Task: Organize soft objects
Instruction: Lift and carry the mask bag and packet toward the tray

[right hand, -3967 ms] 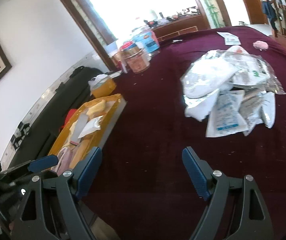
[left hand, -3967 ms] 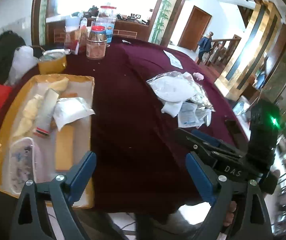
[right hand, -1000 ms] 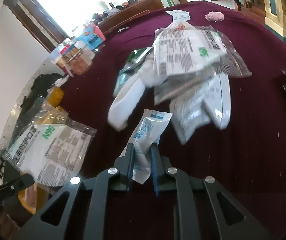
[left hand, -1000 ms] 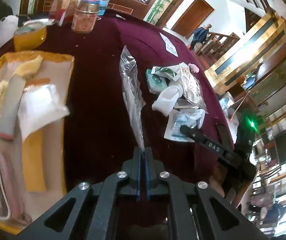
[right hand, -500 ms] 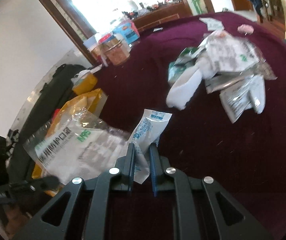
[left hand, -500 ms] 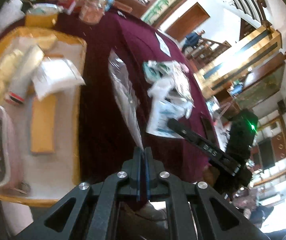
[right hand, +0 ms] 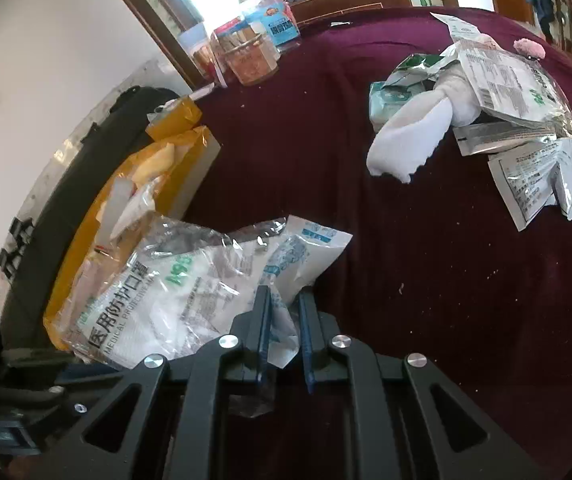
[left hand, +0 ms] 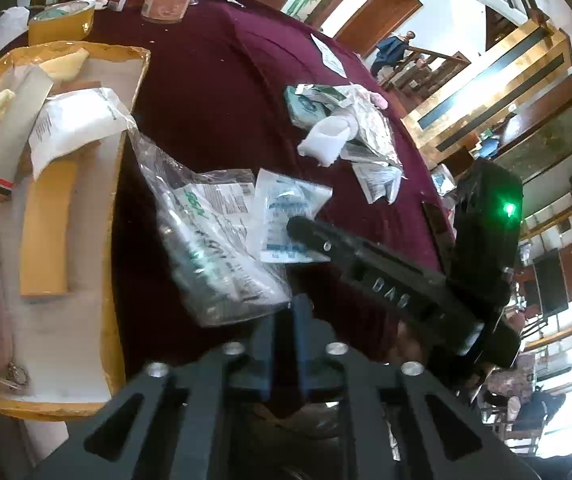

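Just beside the yellow tray, the left tool, jaws just parting, frees the light, slippery mask bag; the right tool pinches a limp small packet at its edge.

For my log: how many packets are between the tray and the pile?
2: large mask packet beside the tray; small blue-printed packet in right hand-held gripper. Others possibly hidden.

Left wrist view: looks steeply down past its own fingers, close over the tray. Right wrist view: same tilt, from the tray's far side. Shared: mask packet, packet heap, tablecloth.
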